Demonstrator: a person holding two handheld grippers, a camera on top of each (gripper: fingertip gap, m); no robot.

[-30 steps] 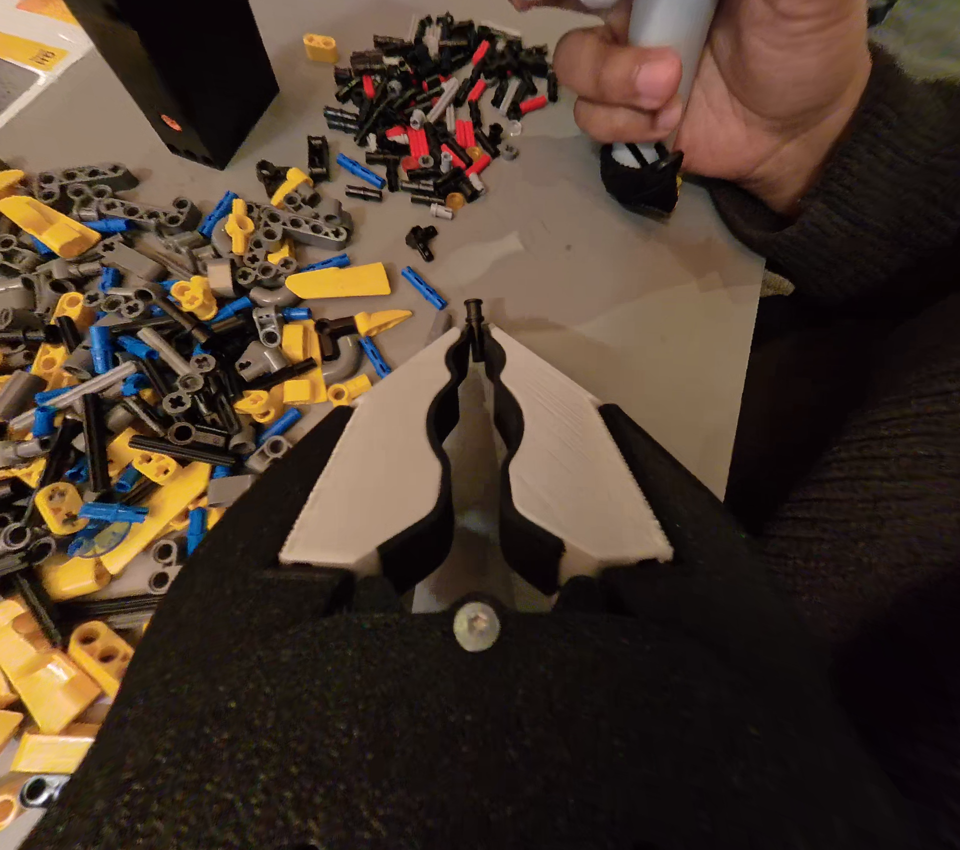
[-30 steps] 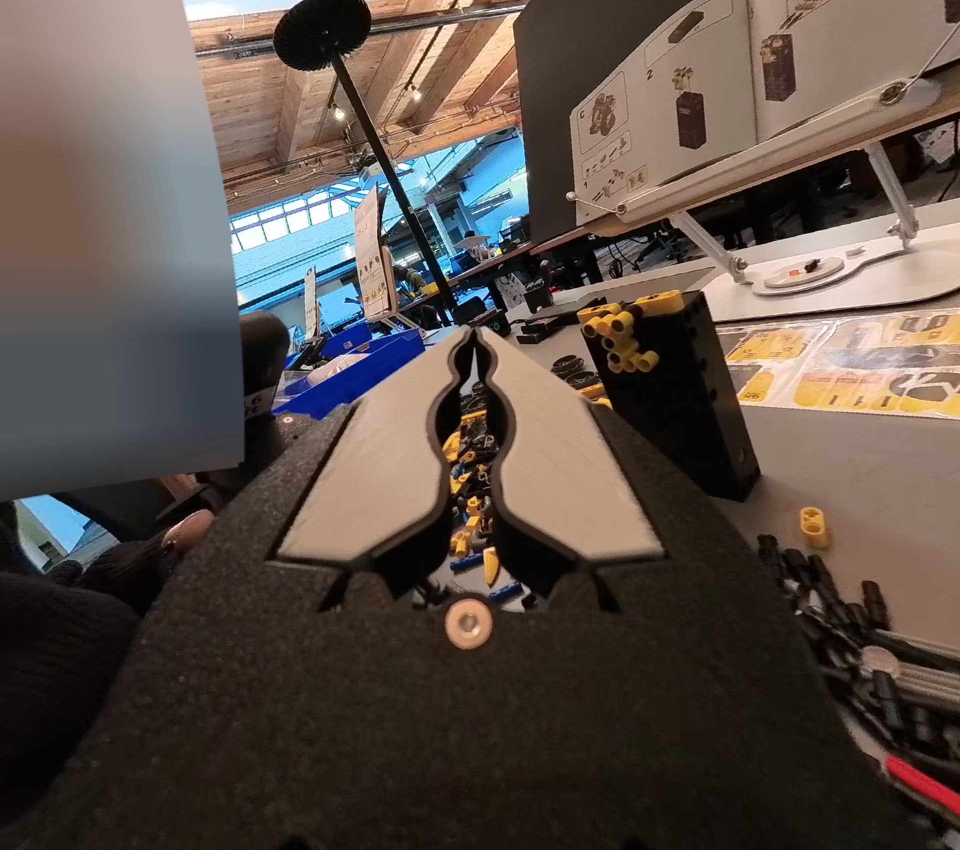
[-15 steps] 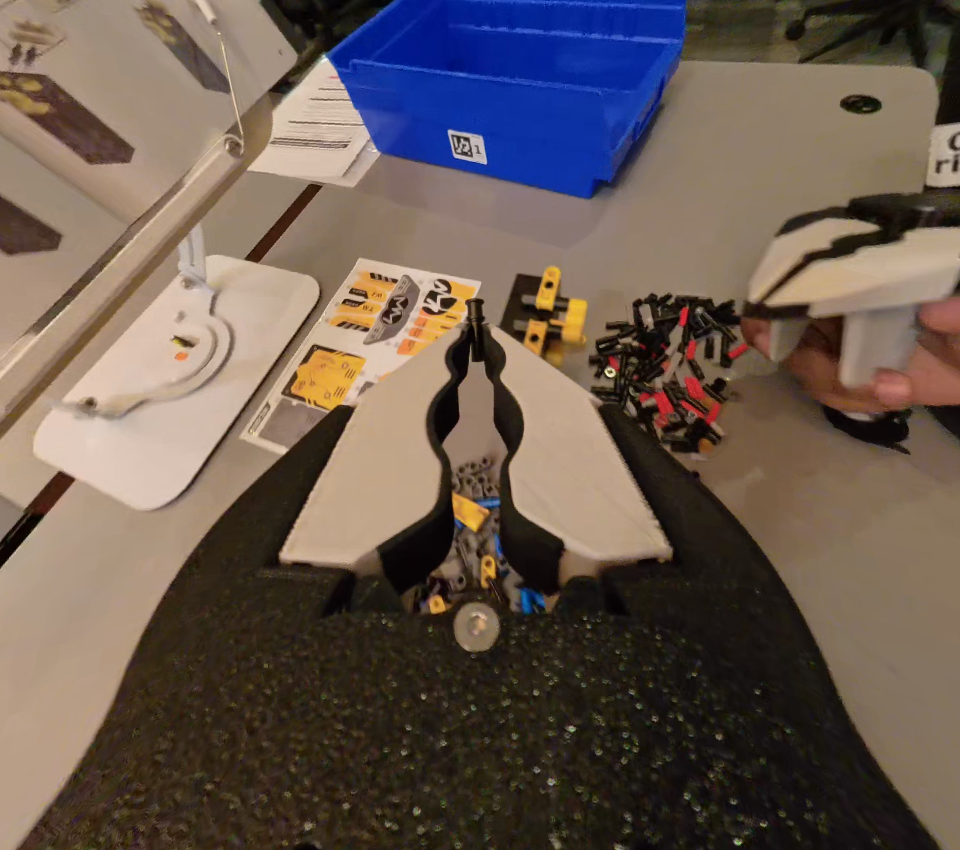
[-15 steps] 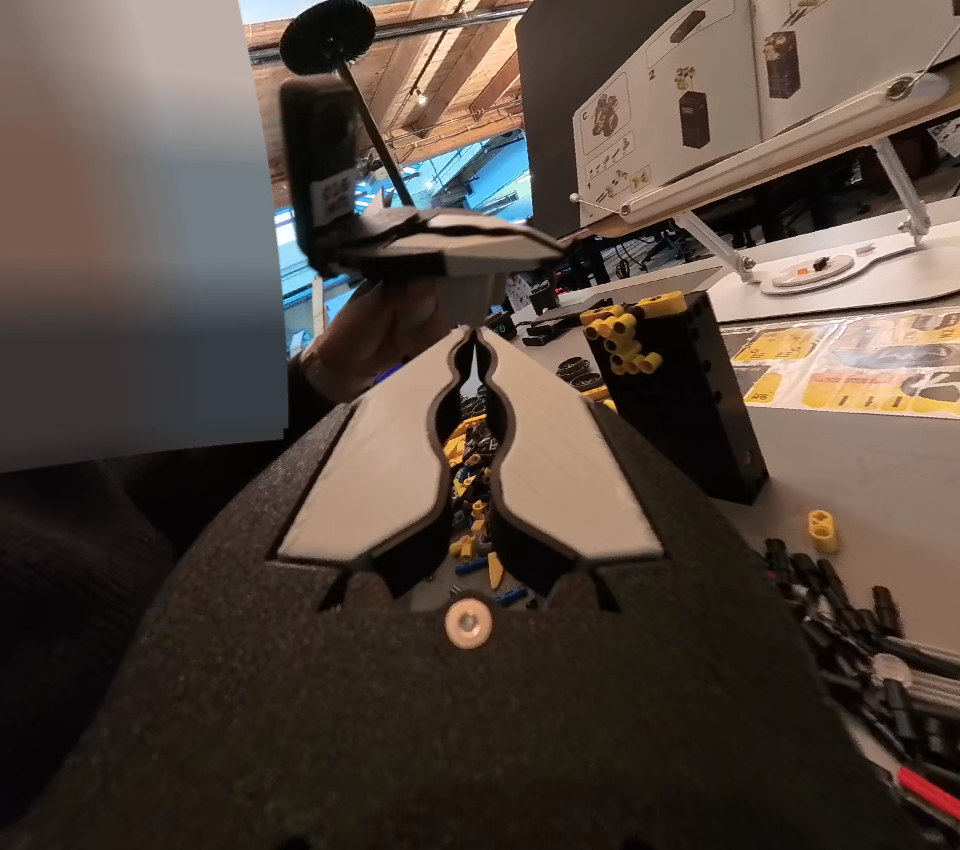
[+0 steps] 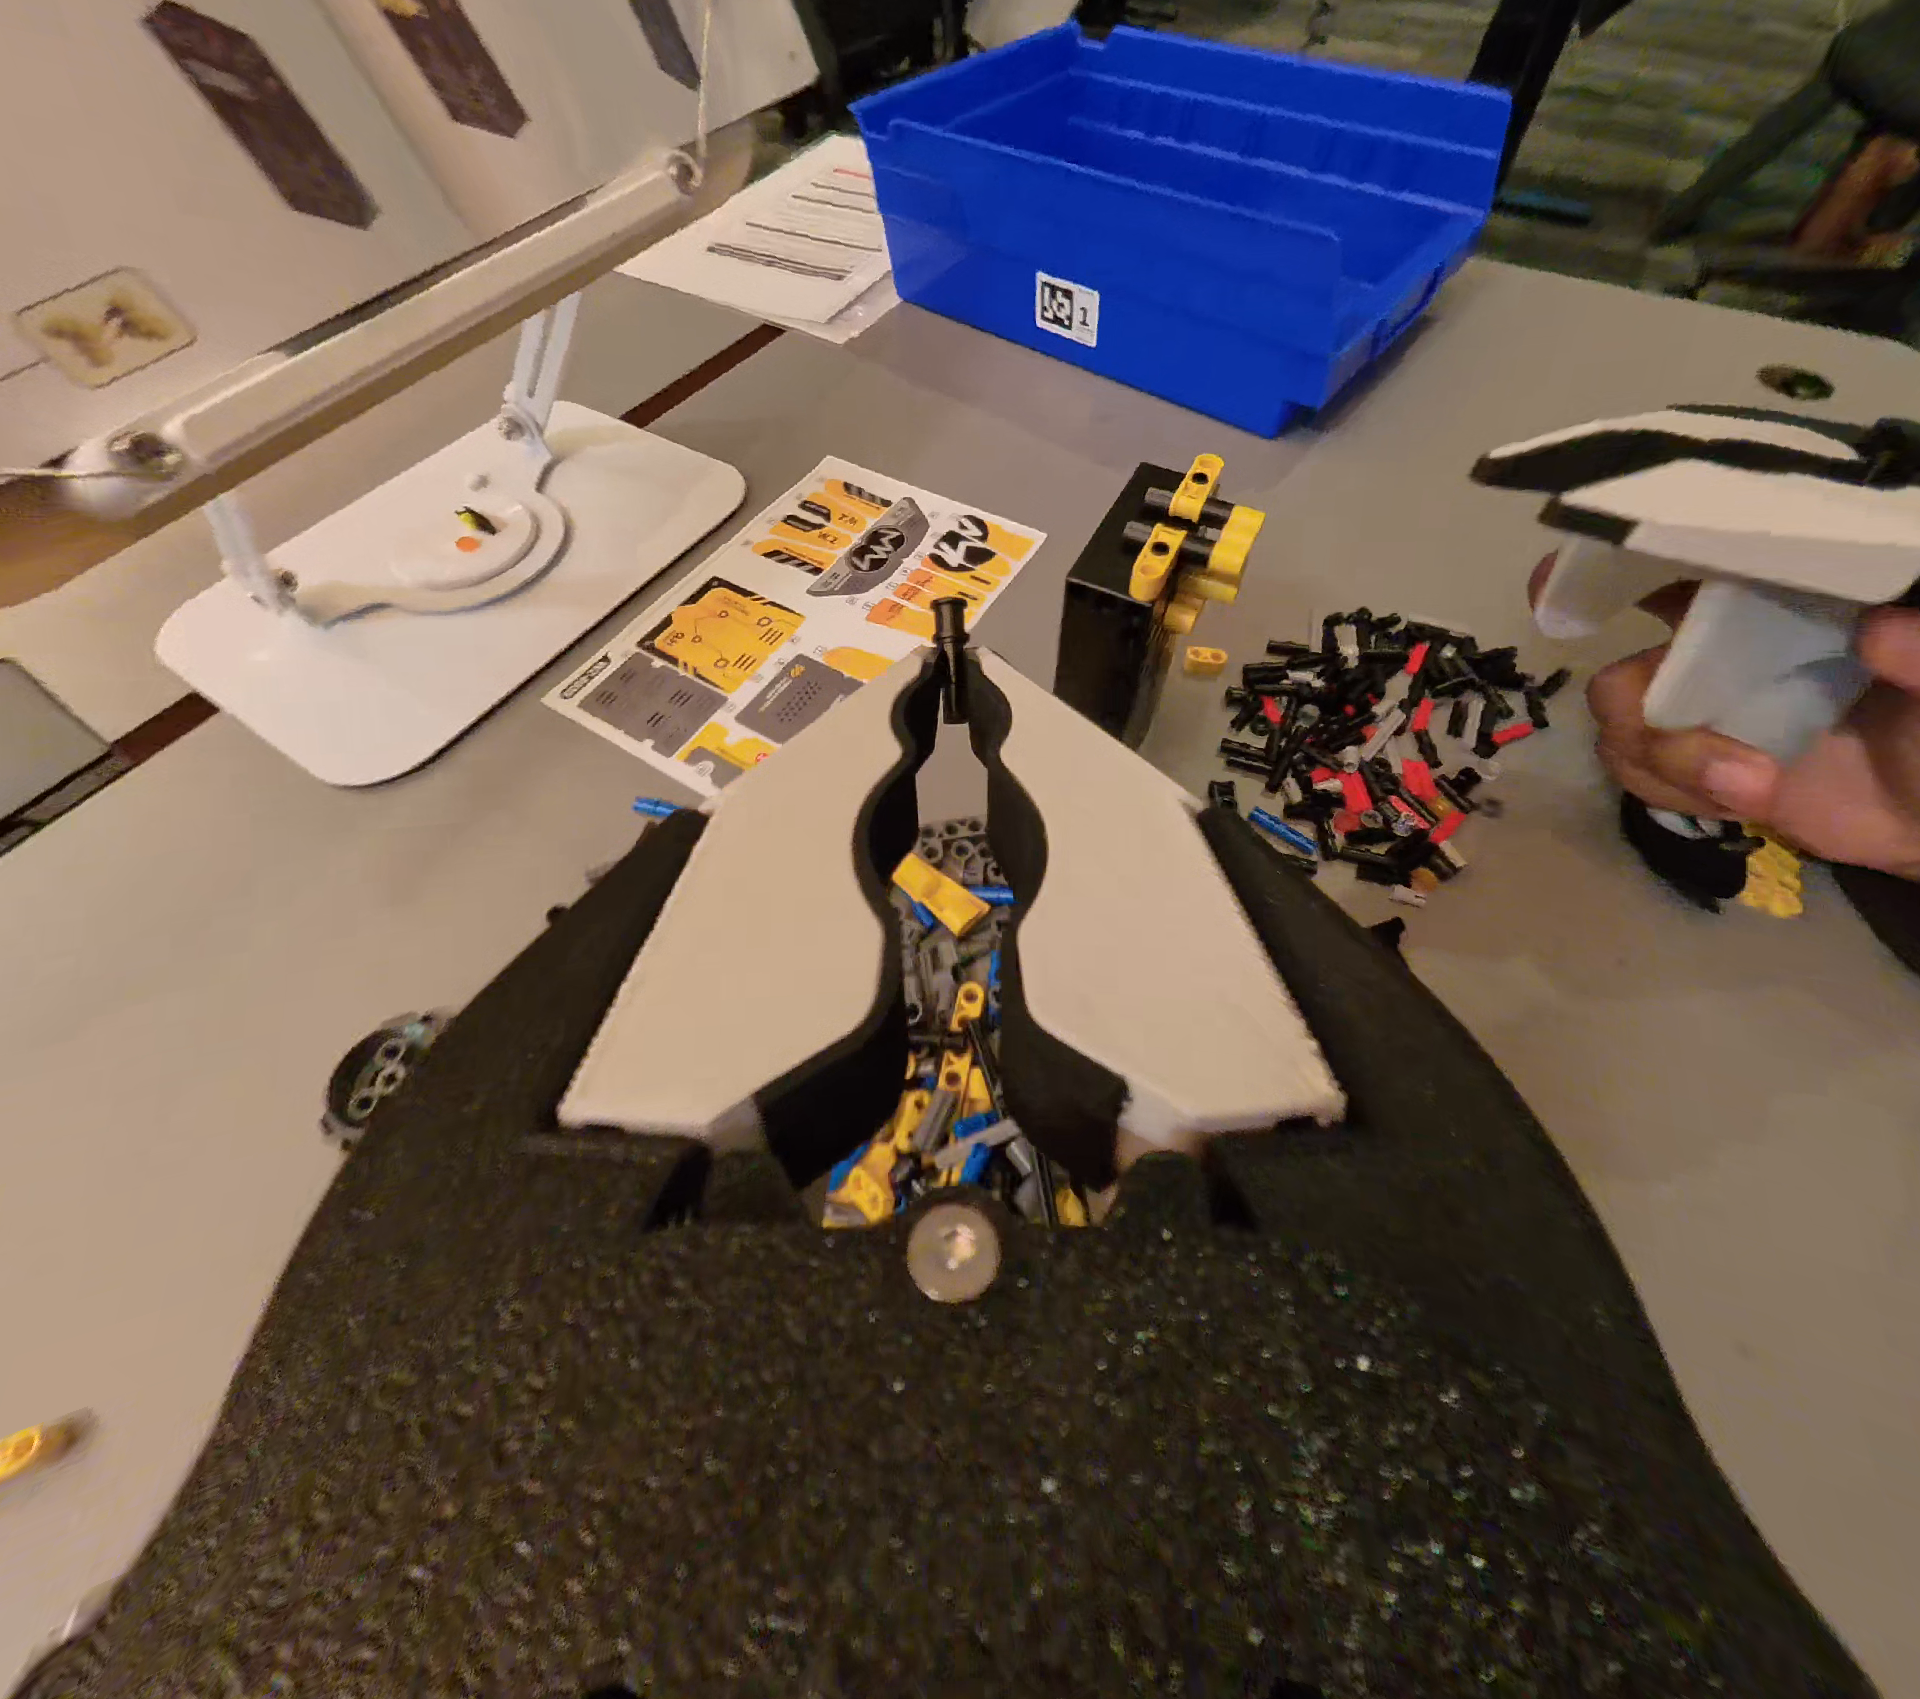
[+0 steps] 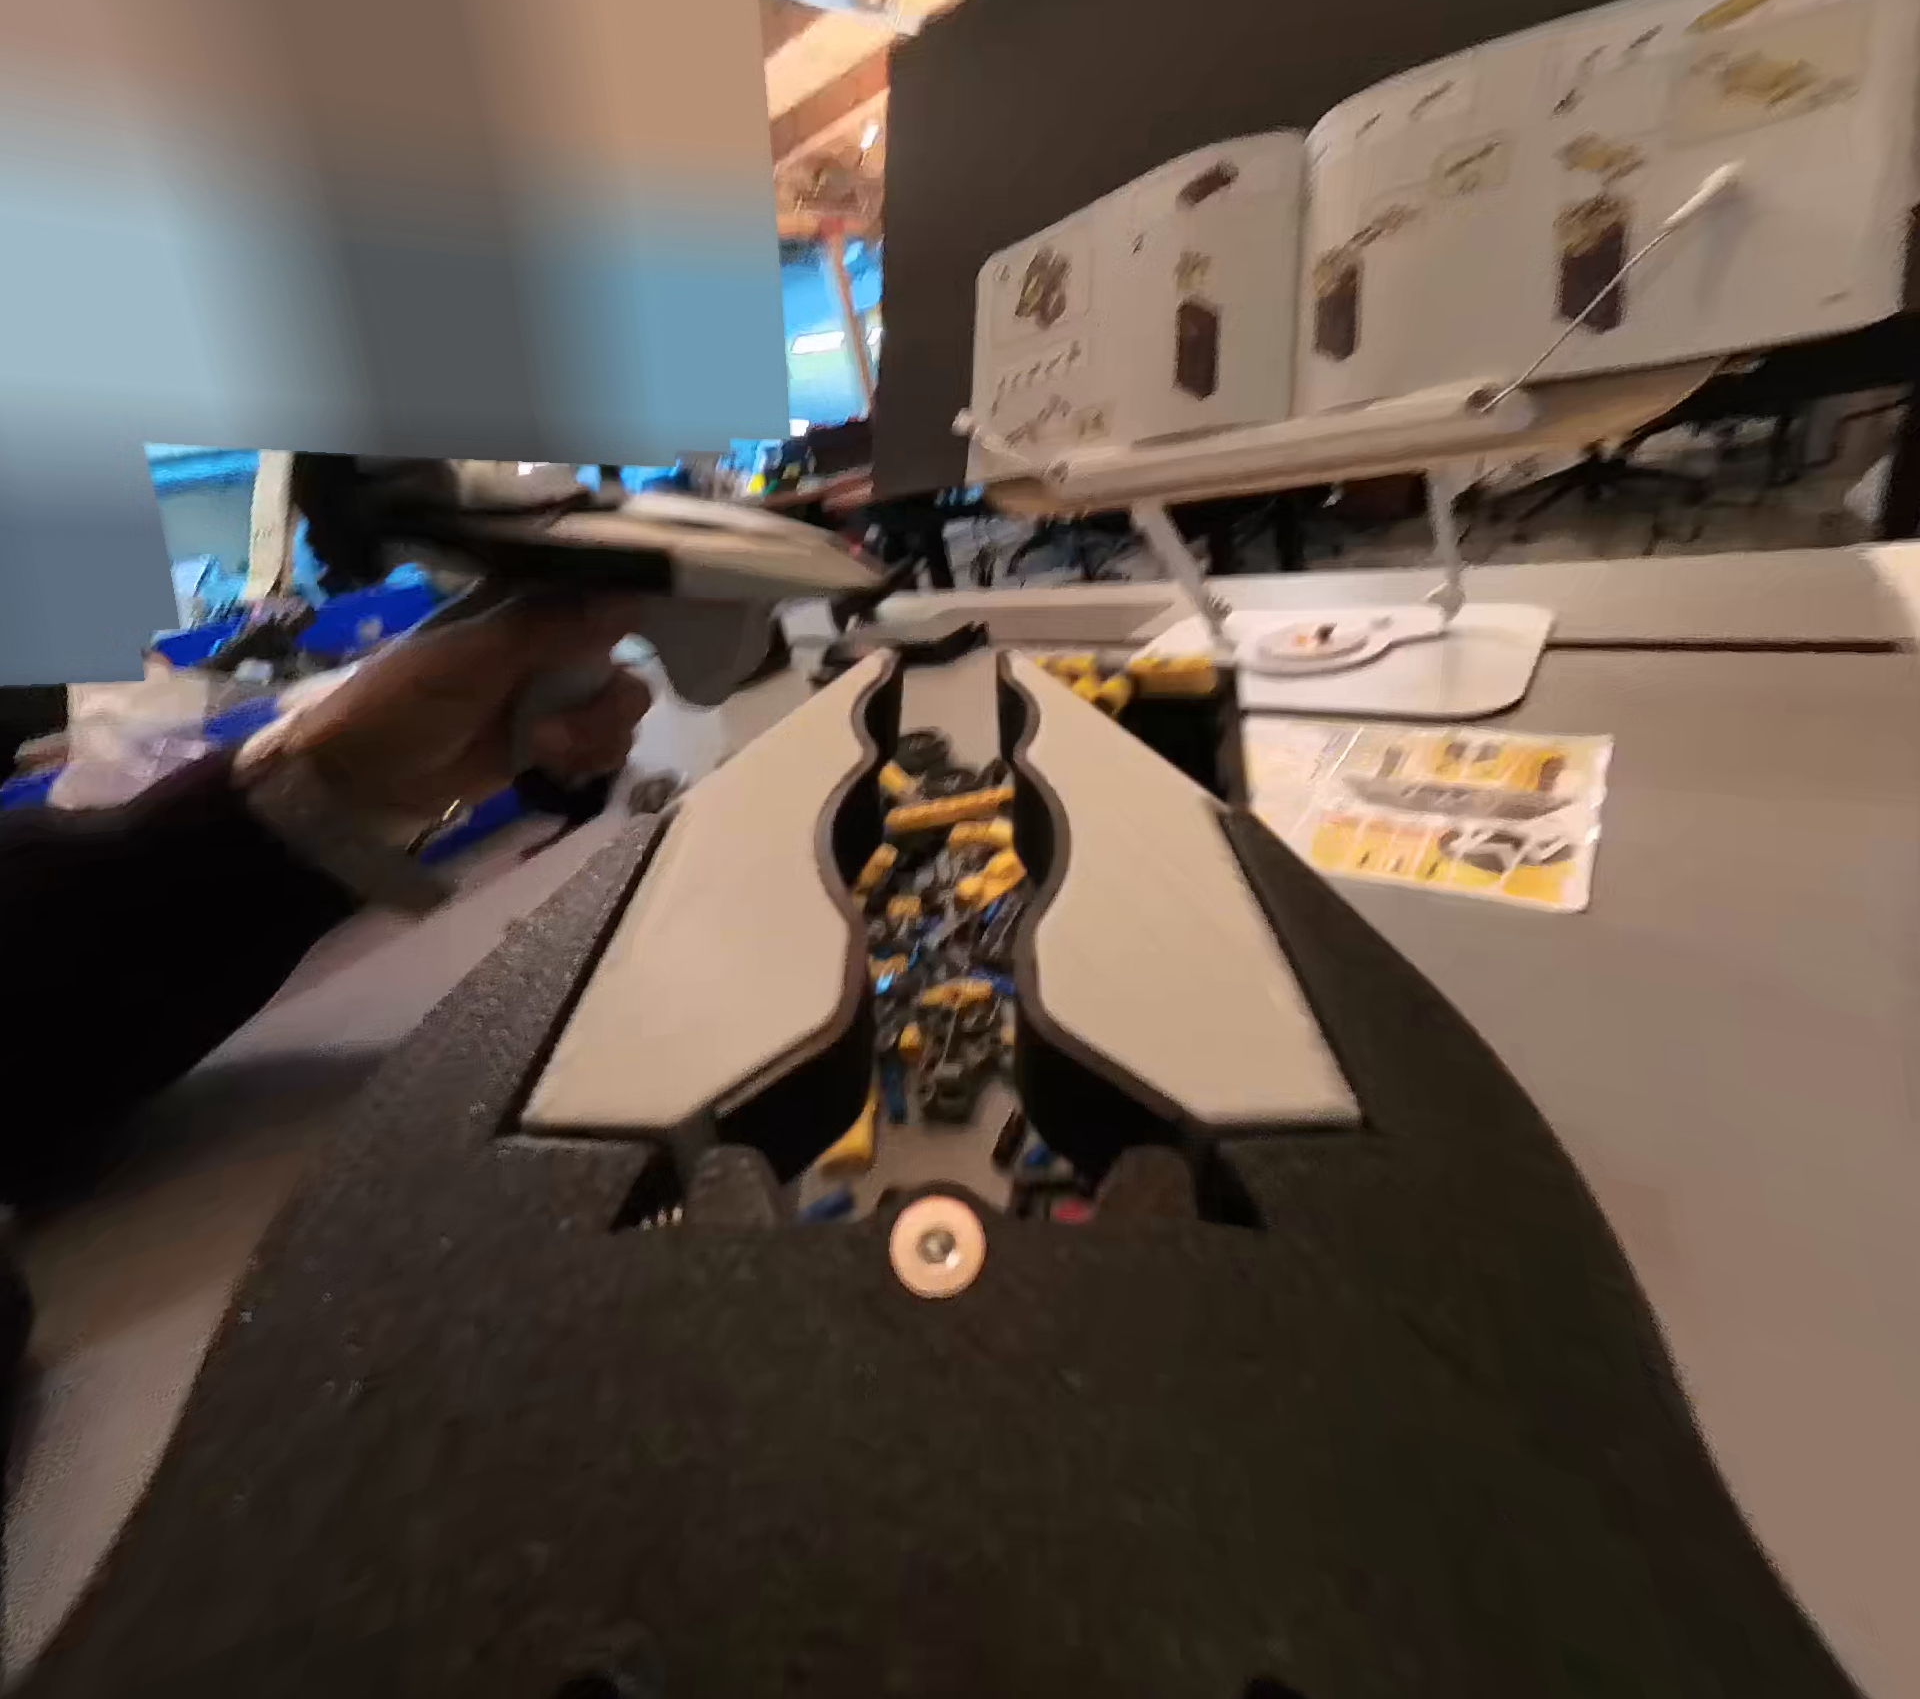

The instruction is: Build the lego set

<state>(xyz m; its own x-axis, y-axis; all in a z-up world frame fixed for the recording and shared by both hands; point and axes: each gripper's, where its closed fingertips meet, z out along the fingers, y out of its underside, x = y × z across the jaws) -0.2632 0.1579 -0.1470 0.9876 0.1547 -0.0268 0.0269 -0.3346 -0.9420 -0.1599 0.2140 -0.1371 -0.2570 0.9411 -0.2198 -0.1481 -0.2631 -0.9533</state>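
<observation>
My left gripper [image 5: 948, 685] is shut on a small black pin [image 5: 948, 626] that sticks out past its tips, held above the grey table [image 5: 1507, 1078]. Ahead and to the right stands a black block [image 5: 1107, 621] with yellow pieces and black pins on top. A pile of black and red pins [image 5: 1361, 756] lies right of it. My right gripper [image 6: 948, 664] is open with a narrow gap and empty, low over a pile of yellow, blue and grey parts [image 6: 945, 870]. It also shows in the left wrist view [image 5: 1704, 496], held by a hand.
A blue bin [image 5: 1174, 215] stands at the back. A sticker sheet [image 5: 800, 610] lies left of the block. An open instruction book [image 6: 1403, 257] rests on a white stand [image 5: 447, 569]. The left gripper [image 6: 665, 548] shows blurred at left in the right wrist view. Some 12 centimetres of space lies between my two pairs of fingers.
My left gripper rose from the table edge and swung toward the block and bin, still gripping the pin. My right gripper's jaws went from shut to slightly open, and it tilted down.
</observation>
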